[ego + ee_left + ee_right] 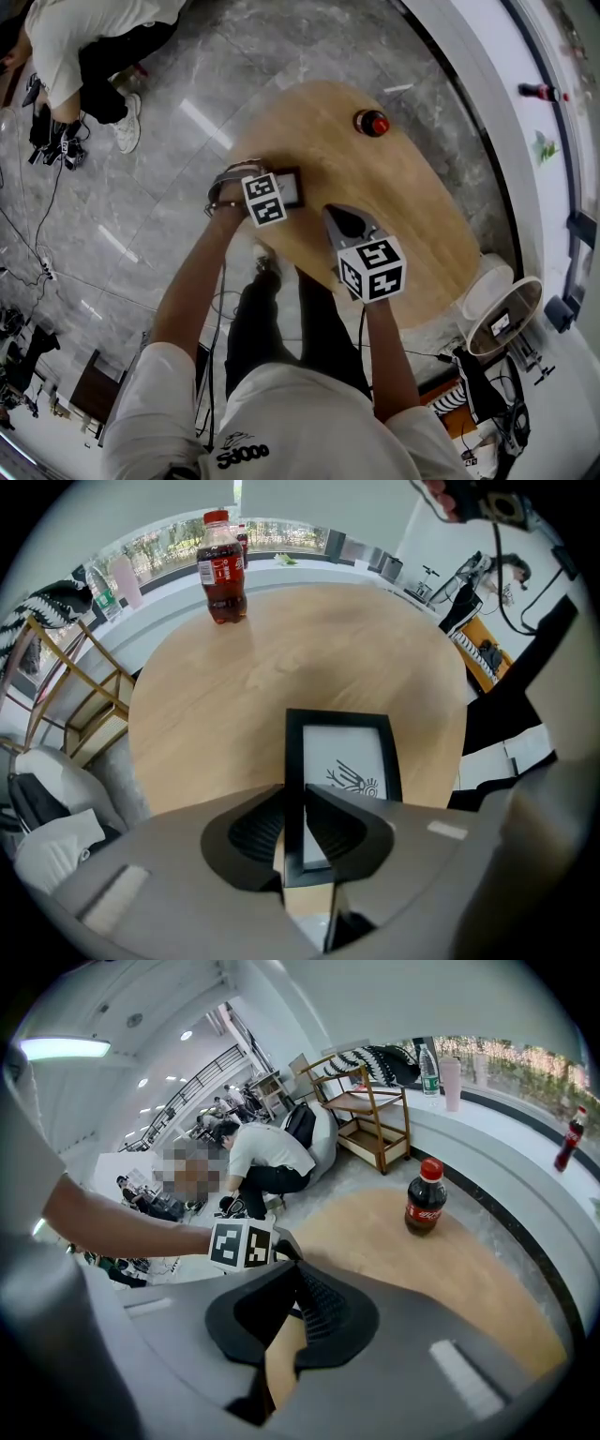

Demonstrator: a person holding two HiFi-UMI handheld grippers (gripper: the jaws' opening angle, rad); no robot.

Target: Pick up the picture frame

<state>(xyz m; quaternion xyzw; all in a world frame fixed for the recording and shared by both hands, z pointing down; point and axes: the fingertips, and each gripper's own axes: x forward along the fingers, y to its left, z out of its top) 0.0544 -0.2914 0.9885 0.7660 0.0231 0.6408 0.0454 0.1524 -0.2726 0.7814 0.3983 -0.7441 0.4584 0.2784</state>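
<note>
Jaws of my left gripper (294,829) pinch the left side bar of the picture frame (343,761), which lies flat on the wooden table (281,658) near its edge. My right gripper (286,1274) hangs over the table, jaw tips together, nothing between them. A cola bottle (221,569) stands well apart.

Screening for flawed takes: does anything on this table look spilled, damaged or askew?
Nothing stands out. The cola bottle stands upright and capped on the wooden table, no spill around it, and the picture frame looks intact, its left edge between the jaws of the left gripper.
</note>
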